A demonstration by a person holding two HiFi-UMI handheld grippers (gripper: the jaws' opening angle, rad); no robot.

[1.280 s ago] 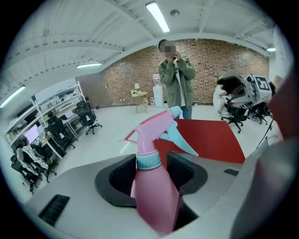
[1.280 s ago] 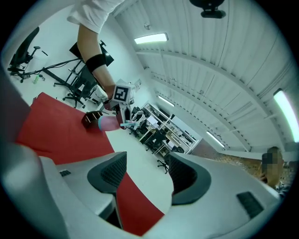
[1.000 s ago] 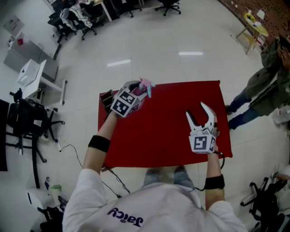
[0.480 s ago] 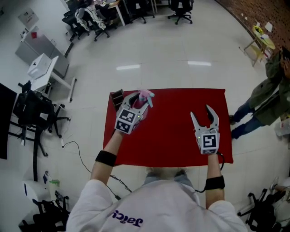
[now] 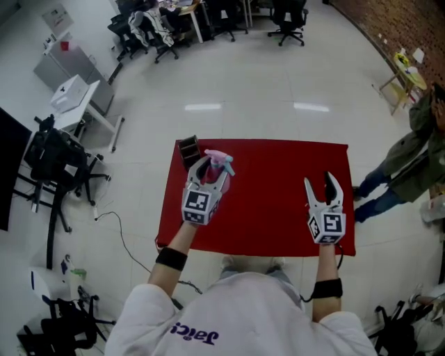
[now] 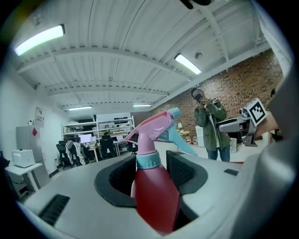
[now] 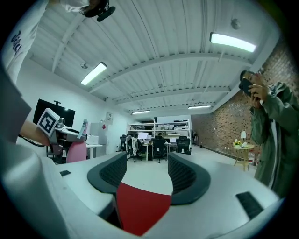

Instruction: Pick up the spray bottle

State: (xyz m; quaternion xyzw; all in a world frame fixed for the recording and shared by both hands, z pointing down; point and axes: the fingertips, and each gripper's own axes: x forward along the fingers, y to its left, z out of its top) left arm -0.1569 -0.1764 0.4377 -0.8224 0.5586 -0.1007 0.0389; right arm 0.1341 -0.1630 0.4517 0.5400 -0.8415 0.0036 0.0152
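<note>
The spray bottle [image 6: 156, 196] has a red body, a pink trigger head and a pale blue nozzle. My left gripper [image 6: 154, 175] is shut on its body just below the collar and holds it upright, off the table. In the head view the spray bottle [image 5: 216, 163] pokes up from the left gripper [image 5: 208, 170] above the left half of the red table [image 5: 268, 201]. My right gripper [image 5: 325, 186] hovers over the table's right edge. In the right gripper view the right gripper [image 7: 147, 175] stands open with nothing between its jaws.
A small dark box [image 5: 188, 149] sits at the table's far left corner. A person in a green jacket [image 5: 414, 156] stands to the right of the table, holding something up to the face. Office chairs and desks [image 5: 167, 21] line the far side of the room.
My left gripper has carried the spray bottle nearer to me, turning as it came. The right gripper has rolled, so its marker cube now faces the head camera squarely.
</note>
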